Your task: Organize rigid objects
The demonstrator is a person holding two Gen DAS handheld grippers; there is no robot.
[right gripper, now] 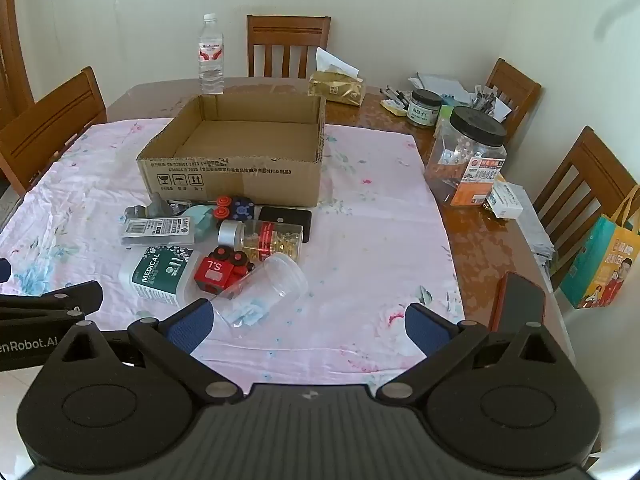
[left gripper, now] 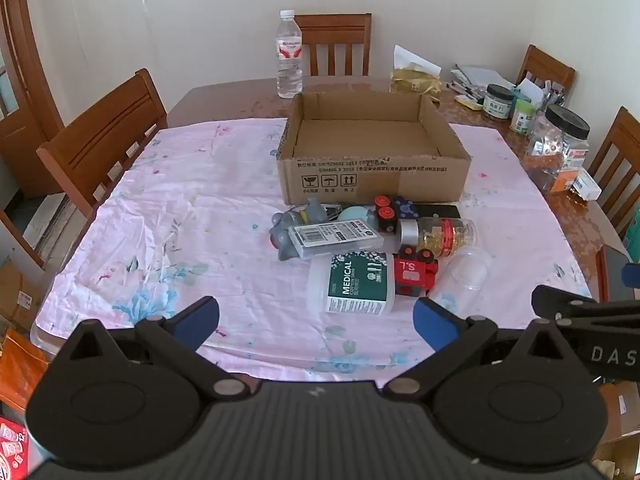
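Note:
An open empty cardboard box (left gripper: 372,176) (right gripper: 236,180) stands mid-table on the pink floral cloth (left gripper: 180,224). In front of it lies a pile: a grey elephant toy (left gripper: 286,228), a flat grey case (left gripper: 336,240) (right gripper: 158,231), a white "MEDICAL" tub (left gripper: 354,288) (right gripper: 158,274), a red toy train (left gripper: 414,274) (right gripper: 222,272), a jar of gold pins (left gripper: 442,234) (right gripper: 266,238), a clear plastic cup (left gripper: 468,276) (right gripper: 264,292), and a black-and-red block toy (left gripper: 394,214) (right gripper: 234,208). My left gripper (left gripper: 316,320) and right gripper (right gripper: 308,324) are both open and empty, near the table's front edge.
A water bottle (left gripper: 289,56) stands behind the box. A gold tissue pack (right gripper: 337,87), jars (right gripper: 466,156), pens and papers crowd the right side. A phone (right gripper: 520,304) lies at the right edge. Wooden chairs (left gripper: 104,136) surround the table.

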